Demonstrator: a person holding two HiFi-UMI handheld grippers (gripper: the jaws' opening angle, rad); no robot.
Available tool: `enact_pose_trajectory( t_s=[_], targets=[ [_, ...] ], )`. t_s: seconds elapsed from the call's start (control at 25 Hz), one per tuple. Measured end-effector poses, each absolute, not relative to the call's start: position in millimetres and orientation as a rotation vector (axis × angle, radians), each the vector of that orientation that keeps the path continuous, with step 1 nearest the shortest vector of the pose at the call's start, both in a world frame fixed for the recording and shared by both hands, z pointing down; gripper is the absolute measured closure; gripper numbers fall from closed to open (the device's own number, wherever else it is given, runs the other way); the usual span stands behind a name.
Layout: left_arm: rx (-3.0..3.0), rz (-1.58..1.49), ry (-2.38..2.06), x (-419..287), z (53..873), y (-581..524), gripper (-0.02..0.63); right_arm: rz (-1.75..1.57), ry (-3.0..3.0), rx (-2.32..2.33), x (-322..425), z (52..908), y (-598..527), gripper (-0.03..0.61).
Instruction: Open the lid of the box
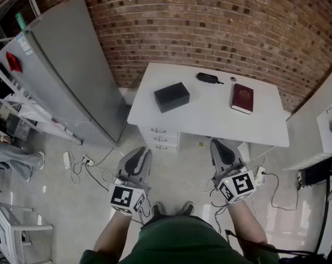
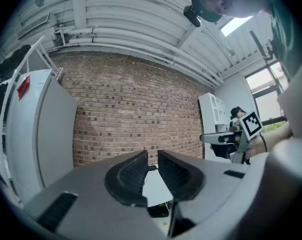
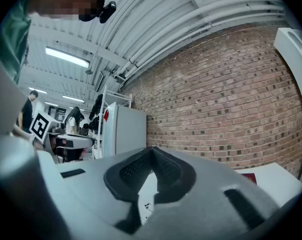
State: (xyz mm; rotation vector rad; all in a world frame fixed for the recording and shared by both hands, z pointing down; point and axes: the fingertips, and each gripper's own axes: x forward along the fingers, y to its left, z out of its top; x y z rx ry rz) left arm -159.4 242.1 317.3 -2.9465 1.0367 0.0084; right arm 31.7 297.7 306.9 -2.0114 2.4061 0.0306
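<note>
Standing closed toward the left end of the white tabletop, the black box is seen with its lid down and nothing touching it. A dark red book is laid on the tabletop's right part, and a small dark case is set near the tabletop's far edge, by the brick wall. White drawers are fitted under the tabletop's left side, and a grey refrigerator is placed to the tabletop's left. Both tools are held level over the floor, short of the tabletop's near edge and well apart from the box. The left gripper is held before the near left corner; its fingers are parted by only a narrow gap, with nothing between them. The right gripper is held before the right half of the near edge; its fingers are brought together at the tips, and nothing is gripped.
</note>
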Motion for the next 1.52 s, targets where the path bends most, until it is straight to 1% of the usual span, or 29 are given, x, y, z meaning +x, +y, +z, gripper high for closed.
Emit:
enact_pose_trajectory(
  t_s=[0.48, 0.8, 1.12, 1.52],
  targets=[
    [-2.909, -0.009, 1.186, -133.5, 319.1, 252.1, 0.555, 0.004, 2.448, -1.943, 70.1, 316.1, 307.7, 0.575],
    [-2.898, -0.068, 1.283, -132.6, 347.1, 236.0, 0.555, -0.021, 2.475, -1.970, 99.4, 337.1, 288.9, 0.575],
    [-2.895, -0.081, 1.338, -127.8, 371.8, 168.5, 0.555, -0.037, 2.504, -2.035, 124.1, 357.1, 235.2, 0.575],
    [-2.913, -0.104, 1.371, -118.9, 410.1, 29.4, 0.555, -0.065, 2.520, -2.178, 160.6, 383.9, 123.3, 0.575]
  ],
)
